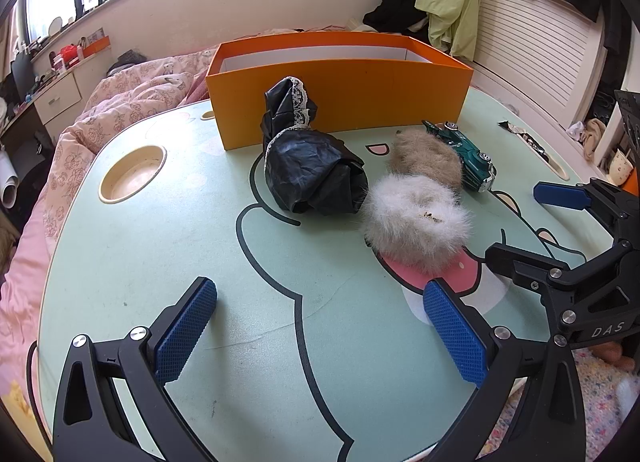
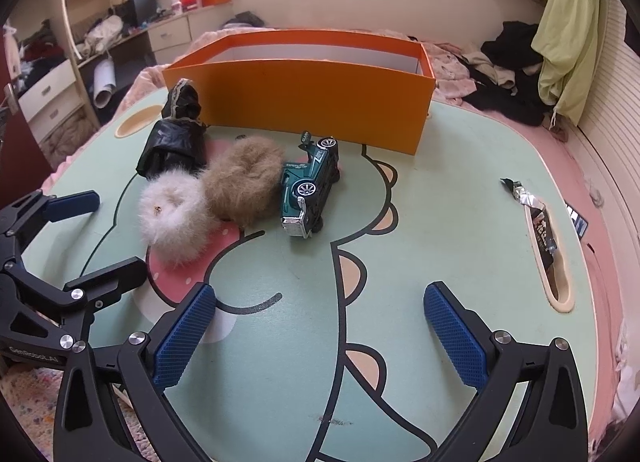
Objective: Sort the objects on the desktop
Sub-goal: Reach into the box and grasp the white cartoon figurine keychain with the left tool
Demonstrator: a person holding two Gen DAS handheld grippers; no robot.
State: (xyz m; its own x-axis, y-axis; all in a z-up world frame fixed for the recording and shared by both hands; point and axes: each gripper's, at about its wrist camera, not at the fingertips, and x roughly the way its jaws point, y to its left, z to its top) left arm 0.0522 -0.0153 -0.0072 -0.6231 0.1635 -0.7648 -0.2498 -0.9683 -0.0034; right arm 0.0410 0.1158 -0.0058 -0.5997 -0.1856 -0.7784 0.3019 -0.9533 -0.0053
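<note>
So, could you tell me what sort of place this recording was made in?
Most likely a lived-in bedroom. A bed with a pink floral quilt lies behind the cartoon-printed lap table, clothes hang by the wall, and a cluttered desk with drawers stands under the window.

A mint-green table (image 2: 460, 222) printed with a cartoon figure carries an orange box (image 2: 320, 102) along its far edge. In front of the box, toward the table's middle, lie a black lace-trimmed cloth bundle (image 1: 312, 166), a white fluffy ring (image 2: 174, 214), a tan fluffy ring (image 2: 244, 178) touching it, and a green toy car (image 2: 310, 186) tipped on its side. A crumpled foil wrapper (image 2: 524, 196) lies near the right edge.
</note>
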